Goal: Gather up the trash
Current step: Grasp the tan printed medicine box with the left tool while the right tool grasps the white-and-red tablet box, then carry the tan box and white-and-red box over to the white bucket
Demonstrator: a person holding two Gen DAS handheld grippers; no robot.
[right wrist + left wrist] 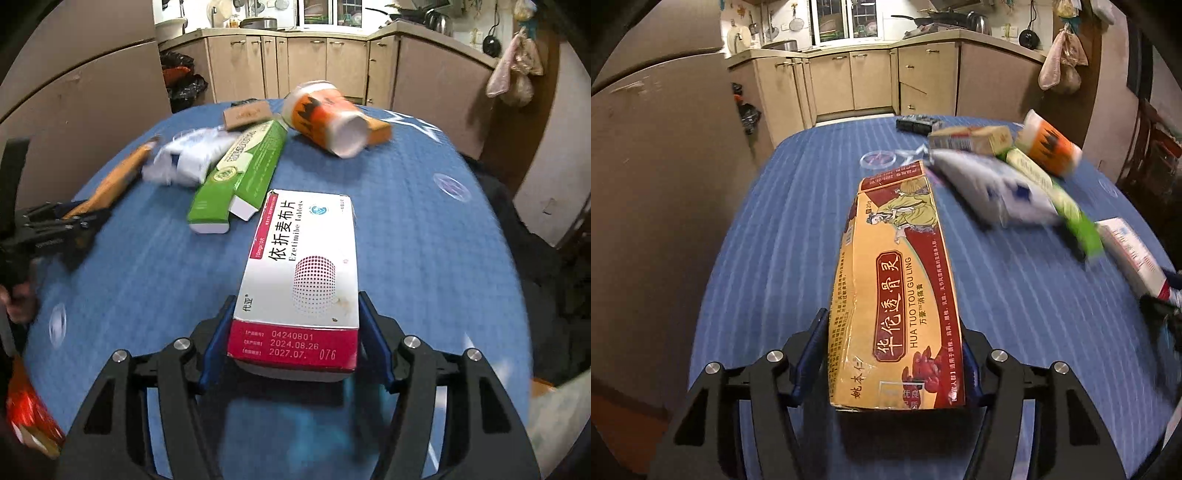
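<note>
Gripping one box each, both tongs are pinching cardboard above a round table covered in a blue striped cloth. The left gripper has its blue pads pressed on the long sides of an orange-and-red oblong cardboard carton, held at its near end with the far end reaching out over the table. The right gripper clamps a white-and-magenta flat cardboard medicine box the same way, at its near end.

Both boxes look light and probably empty, so their thin walls would likely cave in under a hard squeeze; the orange carton already looks creased along one edge. Holding near the end flaps, where the card is stiffest, seems wise.

More trash lies mid-table: a green-and-white long carton, crumpled white paper and a tipped orange-and-white paper cup. The near part of the cloth is bare, leaving room to draw back. The table edge curves away on both sides, with beige kitchen cabinets beyond.
</note>
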